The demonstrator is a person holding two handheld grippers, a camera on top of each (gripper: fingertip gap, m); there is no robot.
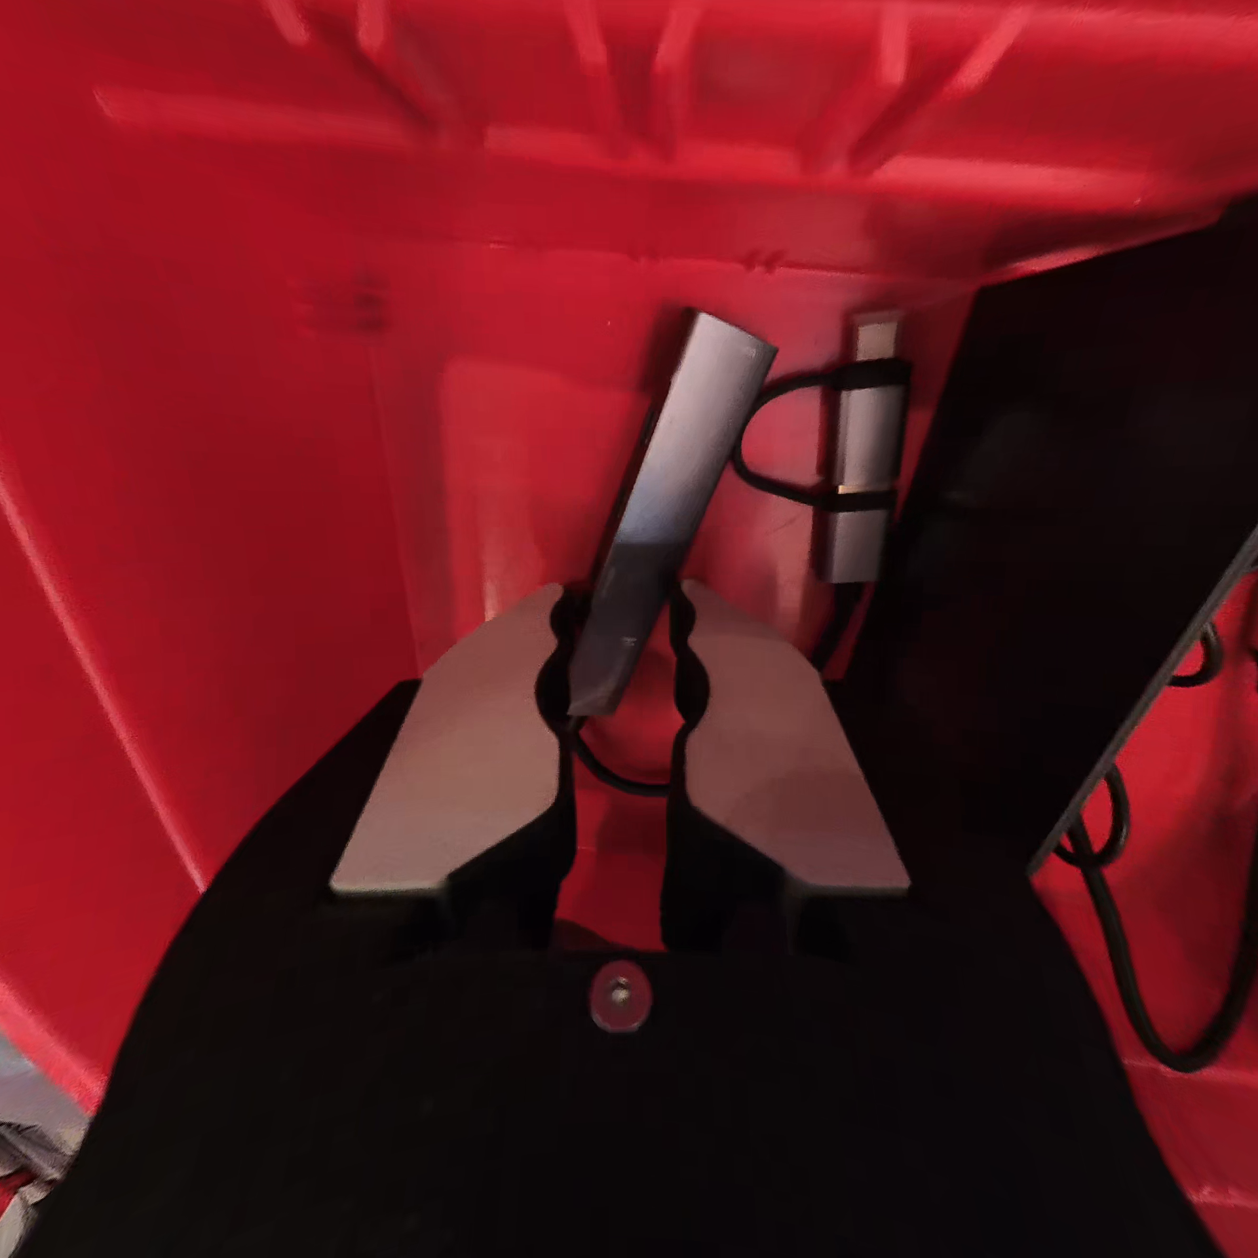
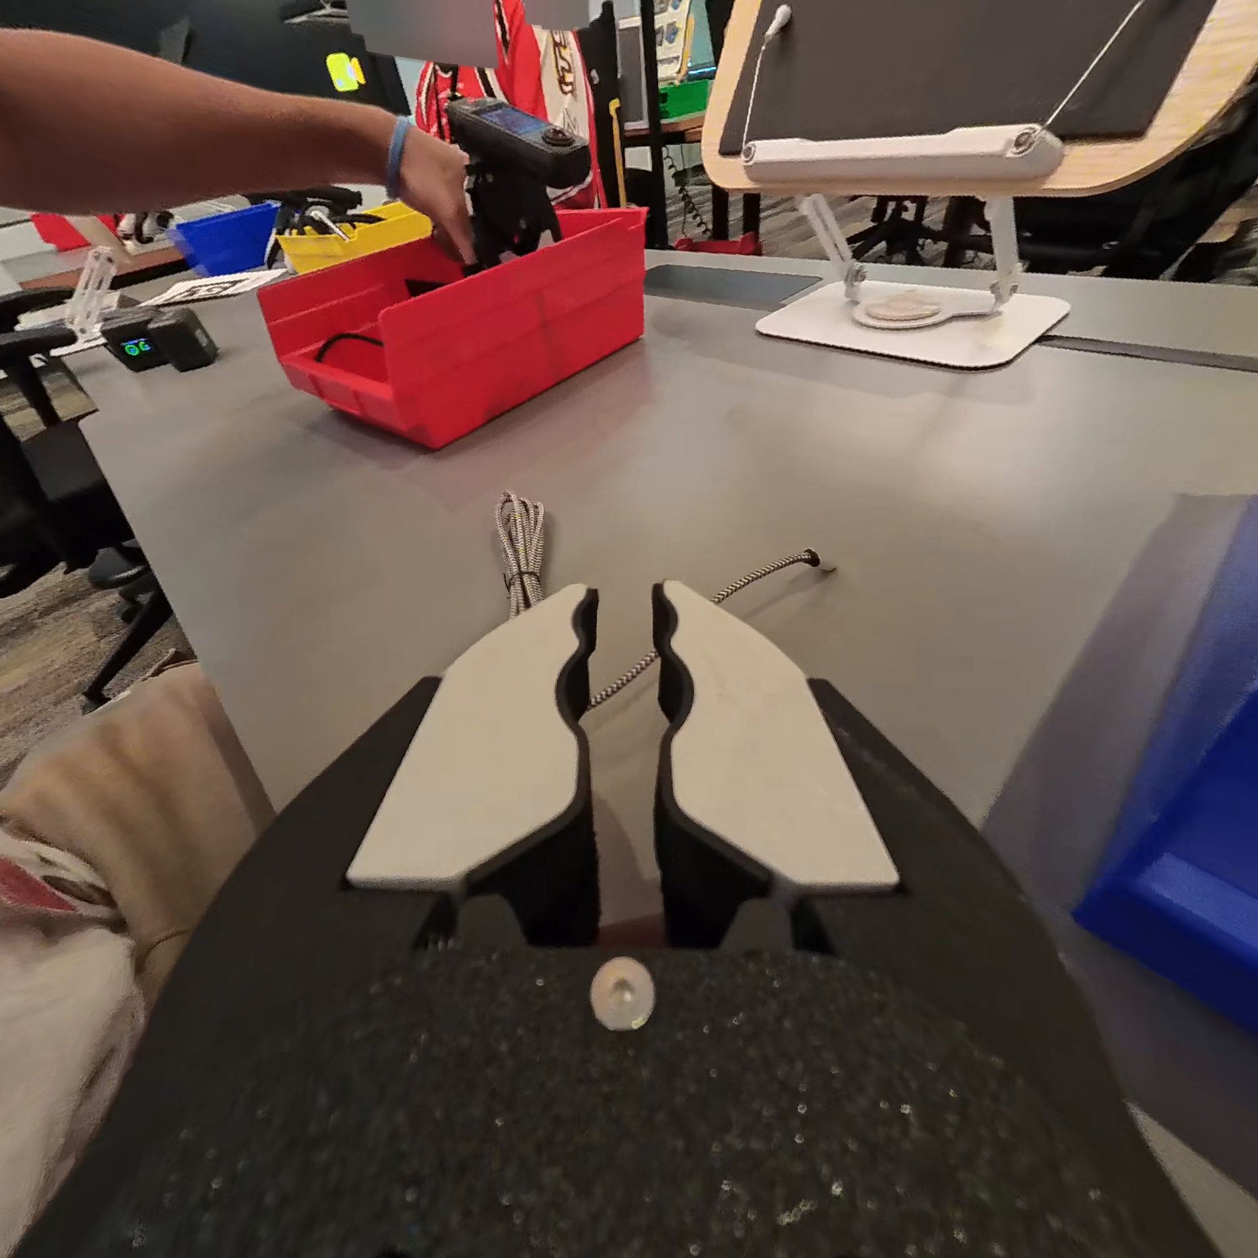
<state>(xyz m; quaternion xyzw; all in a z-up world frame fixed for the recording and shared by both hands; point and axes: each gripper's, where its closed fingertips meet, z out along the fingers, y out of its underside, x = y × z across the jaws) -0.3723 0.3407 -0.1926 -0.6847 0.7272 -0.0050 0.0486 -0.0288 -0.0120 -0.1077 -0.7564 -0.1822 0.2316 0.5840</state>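
While left gripper [image 1: 623, 653] reaches inside red bin [image 2: 476, 340] near tabletop's far left corner, fingers narrowly parted around grey hub [image 1: 670, 504], grip uncertain; right gripper [image 2: 625, 636] narrowly parted, empty, over braided cable [image 2: 755, 578] on grey tabletop [image 2: 851, 476]; office chairs beyond.

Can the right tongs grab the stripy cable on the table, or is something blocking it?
Probably yes. The right tongs hang open right over the braided cable, which lies loose on the bare grey table. Nothing sits between them; the red bin is farther off.
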